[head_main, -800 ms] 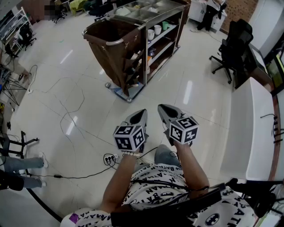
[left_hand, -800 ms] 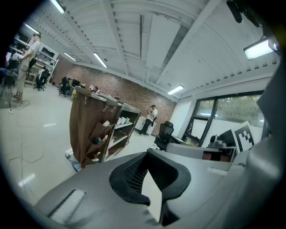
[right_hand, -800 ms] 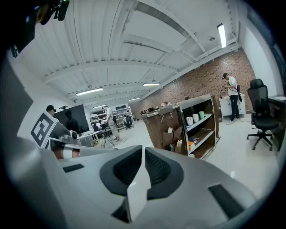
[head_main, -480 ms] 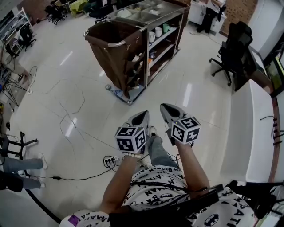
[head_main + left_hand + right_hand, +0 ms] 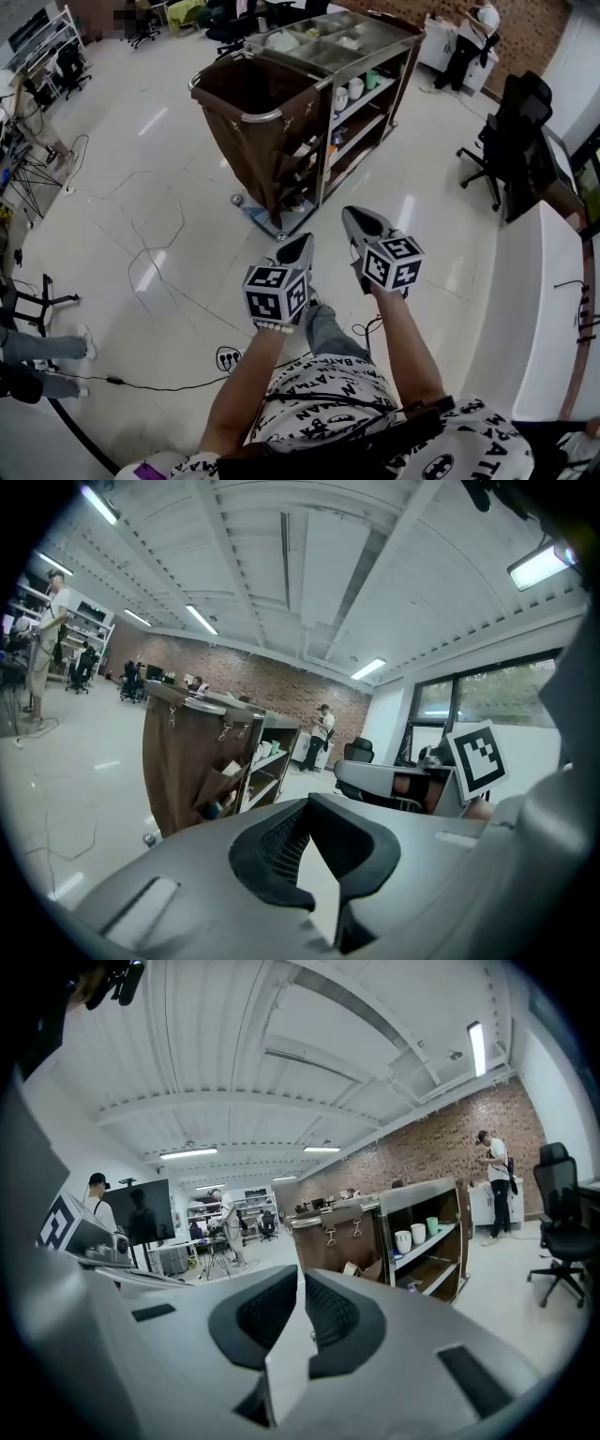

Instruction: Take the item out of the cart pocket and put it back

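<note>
- Cart (image 5: 309,103) of metal shelves stands on the glossy floor (image 5: 141,216), with a brown bag (image 5: 258,117) hung on its near end.
- Pockets (image 5: 298,159) run down the side of that bag. A light item (image 5: 230,767) pokes out of one of them, though it is too small to tell what it is.
- Left gripper (image 5: 302,242) hovers short of the cart's near corner and points at it. Its fingers are pressed together at the tips, with only floor showing through the slit behind them.
- Right gripper (image 5: 354,216) hangs just beside the left one, equally short of the cart and apart from it. Its fingers are also drawn together, and nothing is pinched between them.
- Cups (image 5: 356,91) sit on an upper shelf of the cart.
- Black office chair (image 5: 506,131) stands well off the cart's shelf side.
- Person (image 5: 469,47) stands beyond the cart's far end.
- Power strip (image 5: 228,358) lies on the floor with its cable, further from the cart than the grippers.
</note>
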The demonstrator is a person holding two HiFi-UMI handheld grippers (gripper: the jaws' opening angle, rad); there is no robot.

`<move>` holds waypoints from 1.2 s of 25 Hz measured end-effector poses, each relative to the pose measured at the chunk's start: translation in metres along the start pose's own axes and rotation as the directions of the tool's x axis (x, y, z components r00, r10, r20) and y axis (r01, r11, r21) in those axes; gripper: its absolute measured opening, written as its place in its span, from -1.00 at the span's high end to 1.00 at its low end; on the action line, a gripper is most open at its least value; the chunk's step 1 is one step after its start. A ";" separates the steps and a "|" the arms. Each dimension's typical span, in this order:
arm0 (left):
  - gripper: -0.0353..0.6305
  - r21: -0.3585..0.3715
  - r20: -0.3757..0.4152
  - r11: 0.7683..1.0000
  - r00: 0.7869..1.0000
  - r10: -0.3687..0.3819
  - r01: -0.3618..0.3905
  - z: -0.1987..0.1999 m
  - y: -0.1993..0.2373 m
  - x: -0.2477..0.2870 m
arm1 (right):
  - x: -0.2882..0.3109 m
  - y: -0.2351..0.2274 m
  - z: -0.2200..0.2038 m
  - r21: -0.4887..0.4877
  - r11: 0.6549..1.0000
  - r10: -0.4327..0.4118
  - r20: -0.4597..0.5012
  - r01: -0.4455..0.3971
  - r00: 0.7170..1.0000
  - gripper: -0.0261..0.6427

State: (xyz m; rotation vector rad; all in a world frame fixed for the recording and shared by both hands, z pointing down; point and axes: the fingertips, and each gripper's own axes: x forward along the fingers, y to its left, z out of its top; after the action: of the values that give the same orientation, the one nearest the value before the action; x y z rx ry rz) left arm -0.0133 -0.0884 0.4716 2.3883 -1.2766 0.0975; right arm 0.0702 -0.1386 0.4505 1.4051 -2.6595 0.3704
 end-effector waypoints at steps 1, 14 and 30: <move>0.89 0.002 0.001 1.000 1.000 0.004 -0.004 0.006 0.007 0.010 | 0.013 -0.009 0.004 -0.006 1.000 0.002 -0.005 -0.002 1.000 0.81; 0.89 -0.018 -0.044 0.999 0.998 0.033 -0.034 0.046 0.062 0.133 | 0.162 -0.109 0.013 -0.104 0.994 0.031 -0.151 -0.047 0.988 0.43; 0.89 -0.052 -0.072 0.994 0.993 0.089 -0.093 0.076 0.123 0.222 | 0.318 -0.192 -0.020 -0.202 0.965 0.077 -0.389 -0.166 0.918 0.42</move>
State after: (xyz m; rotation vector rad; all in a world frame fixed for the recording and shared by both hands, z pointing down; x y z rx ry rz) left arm 0.0044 -0.3507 0.5013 2.2597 -1.3379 0.1691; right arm 0.0480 -0.4911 0.5678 0.9857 -2.3845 0.2957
